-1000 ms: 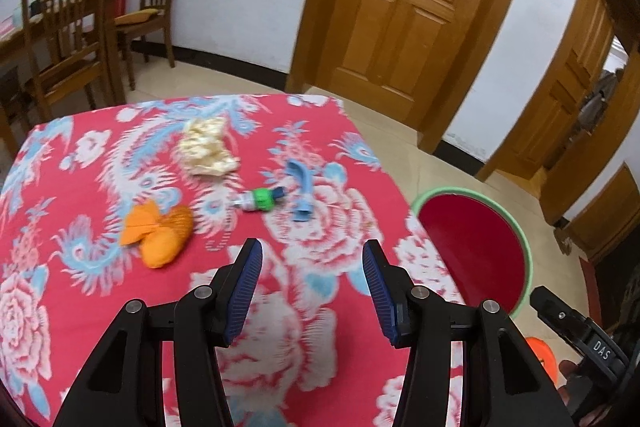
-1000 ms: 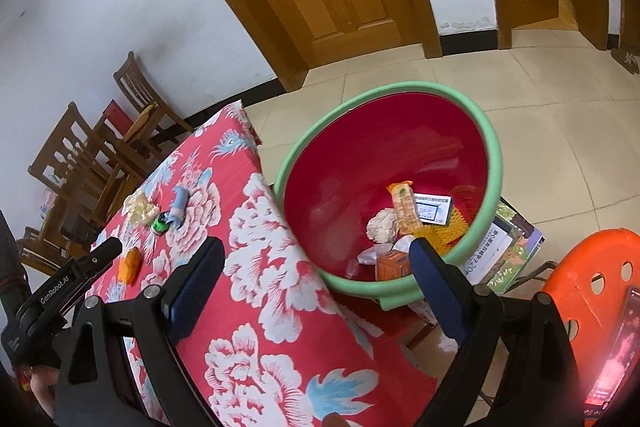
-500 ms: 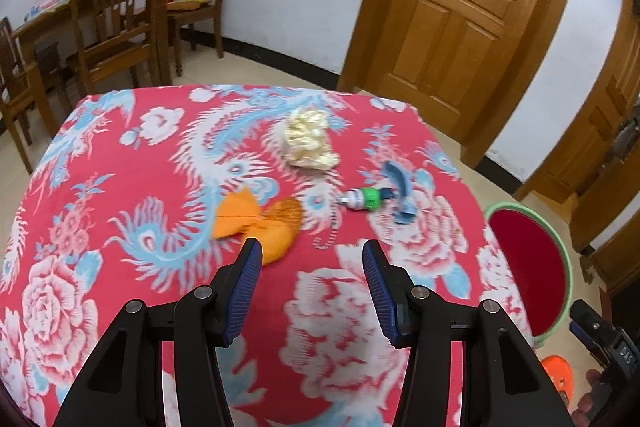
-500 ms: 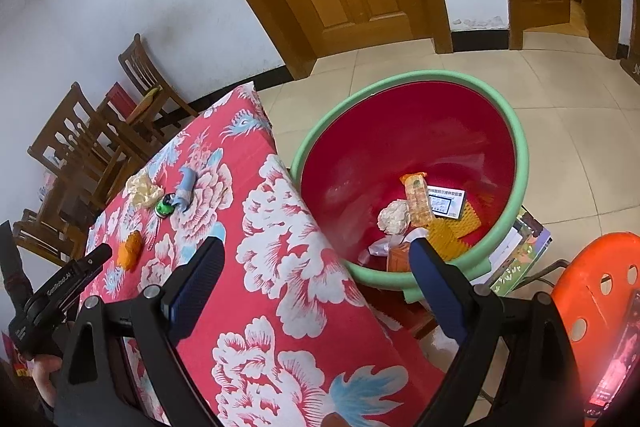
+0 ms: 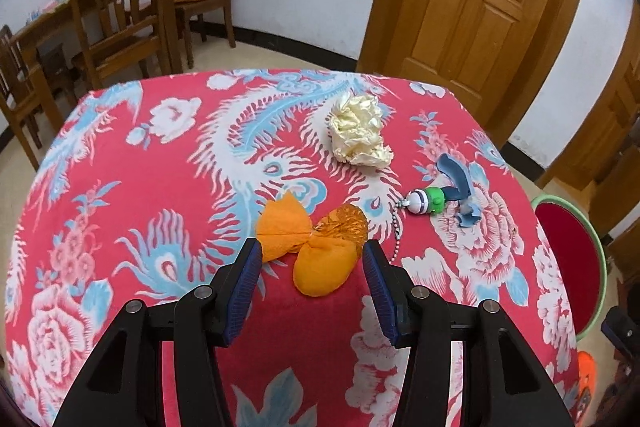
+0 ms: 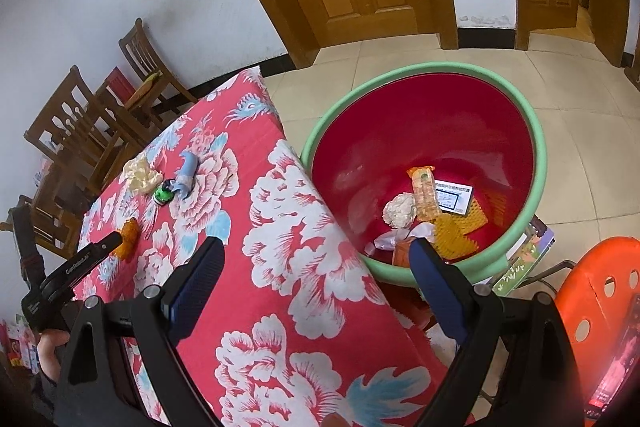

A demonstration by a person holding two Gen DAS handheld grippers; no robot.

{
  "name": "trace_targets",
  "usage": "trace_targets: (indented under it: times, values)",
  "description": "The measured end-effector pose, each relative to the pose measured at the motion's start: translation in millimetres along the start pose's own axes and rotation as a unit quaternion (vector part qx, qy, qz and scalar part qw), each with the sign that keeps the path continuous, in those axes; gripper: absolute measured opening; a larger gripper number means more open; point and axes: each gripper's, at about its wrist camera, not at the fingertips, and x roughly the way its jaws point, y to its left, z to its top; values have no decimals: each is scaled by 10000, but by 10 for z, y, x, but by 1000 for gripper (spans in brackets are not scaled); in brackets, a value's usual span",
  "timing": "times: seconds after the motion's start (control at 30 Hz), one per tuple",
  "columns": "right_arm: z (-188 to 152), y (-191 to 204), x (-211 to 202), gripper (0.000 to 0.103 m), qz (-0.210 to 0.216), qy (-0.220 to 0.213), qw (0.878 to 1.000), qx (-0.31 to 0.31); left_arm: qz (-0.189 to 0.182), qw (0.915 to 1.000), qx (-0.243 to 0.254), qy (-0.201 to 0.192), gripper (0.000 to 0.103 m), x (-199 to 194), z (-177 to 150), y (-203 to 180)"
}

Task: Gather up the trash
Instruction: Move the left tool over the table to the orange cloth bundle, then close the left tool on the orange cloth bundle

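Left gripper (image 5: 311, 269) half-open, empty, straddling the orange wrapper (image 5: 310, 243) mid-table; light, crinkly, best pinched at its twisted waist.

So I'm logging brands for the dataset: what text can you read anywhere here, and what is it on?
"GenRobot.AI": on the side of the left gripper, right wrist view.
White card in the basin: printed lines, too small to read.
Orange packet: print too blurred.
Booklet under the basin: unreadable.

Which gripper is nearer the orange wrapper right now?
Left. The left gripper is open with the orange wrapper just beyond its fingertips; the right gripper hangs open by the bin.
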Motion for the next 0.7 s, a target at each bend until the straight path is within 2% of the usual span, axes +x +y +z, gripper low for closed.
trace_targets:
  times: [0.4,0.53,0.7]
  values:
    - [67,308,140,93,-67,95,9993,-361,-142,9998,-62,89,53,174,-3,-35]
    - [111,440,200,93,-100,125,9985,-529,-248,9996,-150,23,42,169,-15,24]
    - [149,618,313,93,-131,226,9970,-730,-447,9986,-261,-100,35,130,-22,93]
